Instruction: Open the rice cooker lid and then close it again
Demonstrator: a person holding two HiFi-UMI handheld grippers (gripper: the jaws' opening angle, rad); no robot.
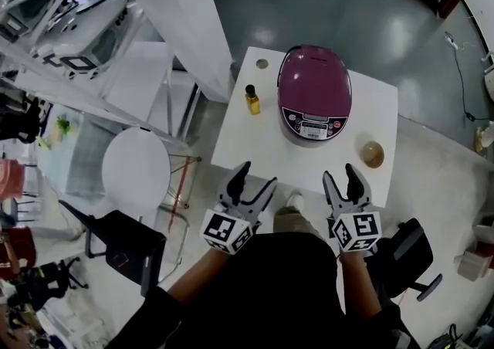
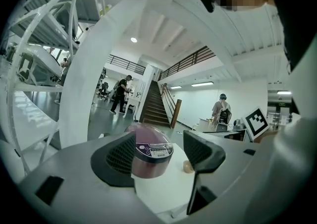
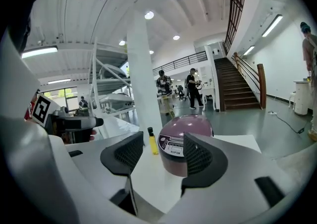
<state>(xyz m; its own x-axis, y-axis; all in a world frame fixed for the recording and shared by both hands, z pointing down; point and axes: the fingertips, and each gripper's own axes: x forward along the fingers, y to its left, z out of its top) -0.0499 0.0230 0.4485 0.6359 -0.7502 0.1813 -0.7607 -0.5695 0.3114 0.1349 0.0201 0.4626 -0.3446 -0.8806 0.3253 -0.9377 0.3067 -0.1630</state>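
A large open hall, more lab or showroom than home: glossy grey floor (image 1: 324, 8), tall white column (image 3: 142, 84), a staircase (image 3: 237, 85) rising to a railed mezzanine (image 2: 185, 63), strip lights (image 3: 272, 26) overhead, people (image 2: 120, 95) standing far off

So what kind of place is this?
Probably an open lab or workshop hall, not a kitchen: glossy floor, staircase to a railed mezzanine, rice cooker on a lone white table.
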